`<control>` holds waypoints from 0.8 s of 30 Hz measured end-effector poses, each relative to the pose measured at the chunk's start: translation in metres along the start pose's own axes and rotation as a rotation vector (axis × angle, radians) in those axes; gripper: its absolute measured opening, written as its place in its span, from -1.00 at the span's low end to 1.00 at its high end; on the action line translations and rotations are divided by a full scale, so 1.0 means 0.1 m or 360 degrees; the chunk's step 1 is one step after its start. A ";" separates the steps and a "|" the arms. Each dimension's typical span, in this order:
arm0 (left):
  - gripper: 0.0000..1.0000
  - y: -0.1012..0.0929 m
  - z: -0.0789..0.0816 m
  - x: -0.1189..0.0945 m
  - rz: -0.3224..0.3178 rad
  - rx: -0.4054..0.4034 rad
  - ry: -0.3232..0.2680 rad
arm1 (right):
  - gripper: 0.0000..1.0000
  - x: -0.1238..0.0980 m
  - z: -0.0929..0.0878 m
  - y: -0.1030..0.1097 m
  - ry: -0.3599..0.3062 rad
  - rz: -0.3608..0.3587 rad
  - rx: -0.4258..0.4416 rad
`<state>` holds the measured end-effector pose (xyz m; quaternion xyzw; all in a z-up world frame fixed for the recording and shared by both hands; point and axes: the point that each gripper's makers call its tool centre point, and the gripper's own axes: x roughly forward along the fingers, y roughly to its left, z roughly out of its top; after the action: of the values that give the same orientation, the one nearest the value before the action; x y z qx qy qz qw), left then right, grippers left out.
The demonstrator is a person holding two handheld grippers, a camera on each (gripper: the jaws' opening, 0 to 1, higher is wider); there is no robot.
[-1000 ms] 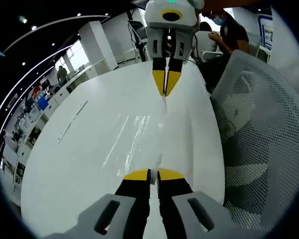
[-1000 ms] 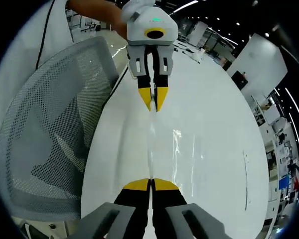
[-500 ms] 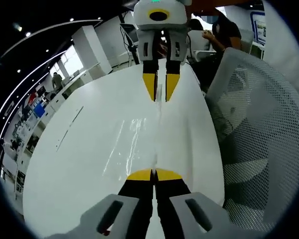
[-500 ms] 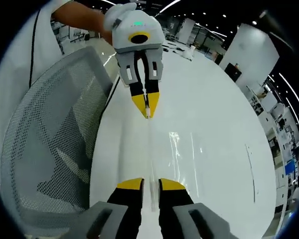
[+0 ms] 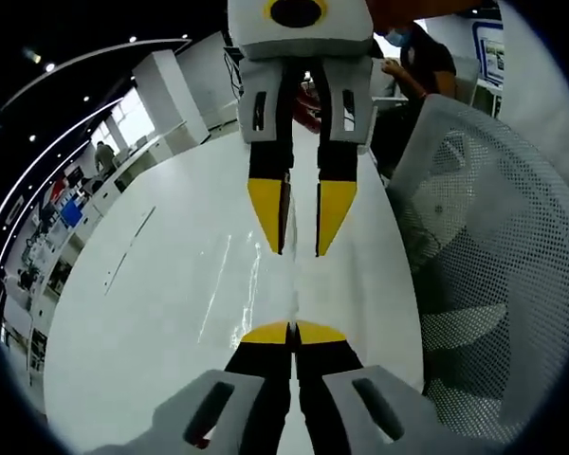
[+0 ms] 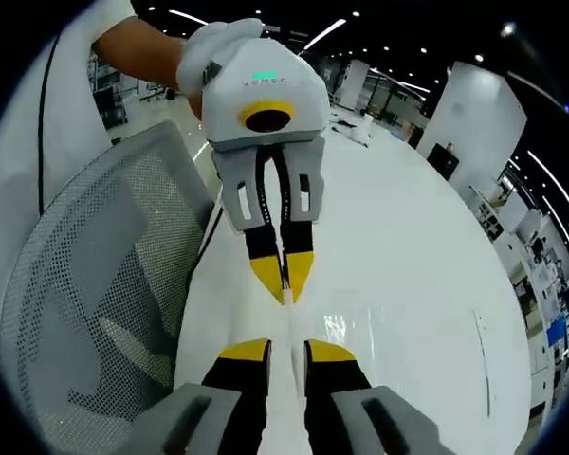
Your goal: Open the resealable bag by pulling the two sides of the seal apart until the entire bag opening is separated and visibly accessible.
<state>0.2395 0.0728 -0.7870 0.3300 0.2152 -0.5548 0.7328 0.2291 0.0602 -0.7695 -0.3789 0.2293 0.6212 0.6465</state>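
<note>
Left tongs (image 5: 292,332) clenched on the clear bag (image 5: 286,289), its seal running straight ahead over the white bench (image 5: 152,313) into the released right tongs (image 5: 299,248), nearly tip to tip.

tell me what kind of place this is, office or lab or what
Probably a large open-plan office or lab: a long white table, a grey mesh office chair beside it, strip ceiling lights, and more desks and people in the background.

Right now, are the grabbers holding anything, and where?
The left gripper pinches the top edge of the clear bag with shut fingers. The right gripper is open and holds nothing.
</note>
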 end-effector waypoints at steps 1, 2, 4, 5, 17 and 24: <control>-1.00 0.00 0.00 0.00 -0.0004 0.0006 0.0000 | -0.81 0.02 0.03 0.00 0.0001 0.0000 -0.0009; -1.00 0.00 0.01 0.01 -0.0005 0.0009 0.0001 | -0.82 0.03 0.04 0.00 0.0001 0.0004 -0.0009; -1.00 -0.01 0.01 0.01 -0.0011 0.0009 -0.0001 | -0.82 0.06 0.08 0.00 -0.0010 0.0013 -0.0010; -1.00 -0.01 0.02 0.01 -0.0013 0.0010 -0.0002 | -0.83 0.08 0.09 0.00 -0.0013 0.0016 -0.0014; -1.00 -0.03 0.08 0.02 -0.0035 0.0024 -0.0026 | -1.00 0.21 0.14 0.02 0.0014 0.0035 -0.0045; -0.99 -0.01 0.07 0.00 -0.0032 -0.0010 -0.0052 | -1.00 0.23 0.13 0.00 0.0024 0.0018 0.0024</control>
<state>0.2379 0.0672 -0.7824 0.3164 0.2081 -0.5669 0.7315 0.2294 0.0848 -0.7786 -0.3775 0.2409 0.6202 0.6441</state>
